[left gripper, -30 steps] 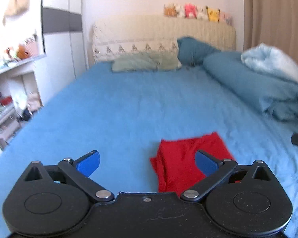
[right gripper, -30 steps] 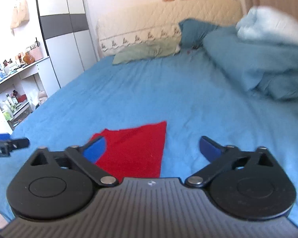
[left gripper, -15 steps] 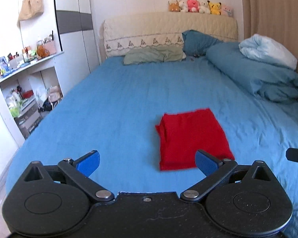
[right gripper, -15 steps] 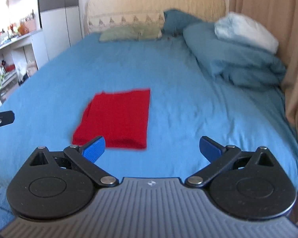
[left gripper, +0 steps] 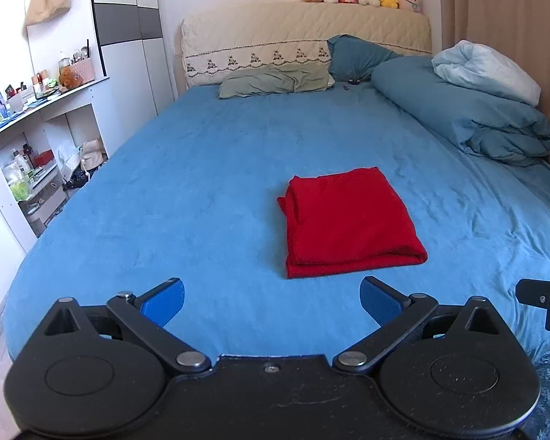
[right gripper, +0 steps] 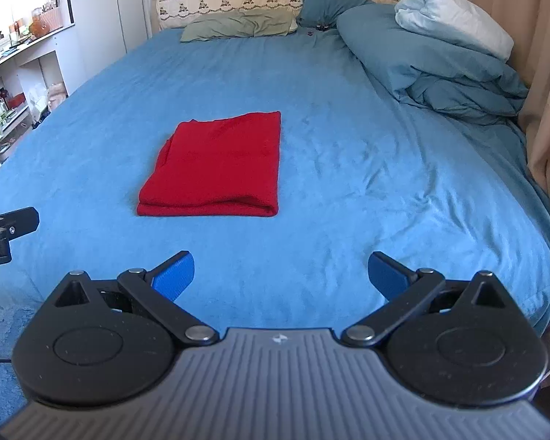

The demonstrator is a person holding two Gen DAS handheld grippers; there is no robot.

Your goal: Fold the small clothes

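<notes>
Left gripper (left gripper: 271, 299): blue pads spread wide apart, holding nothing, positioned over the near edge of the bed (left gripper: 201, 168). Right gripper (right gripper: 280, 275): jaws likewise spread, empty, also at the near edge. Red garment (left gripper: 348, 220) lies folded in a flat rectangle on the blue sheet, toward the near edge and roughly central, clear of both grippers. Bunched duvet (right gripper: 440, 62) occupies the far right side; pillows (left gripper: 275, 80) rest against the headboard.
</notes>
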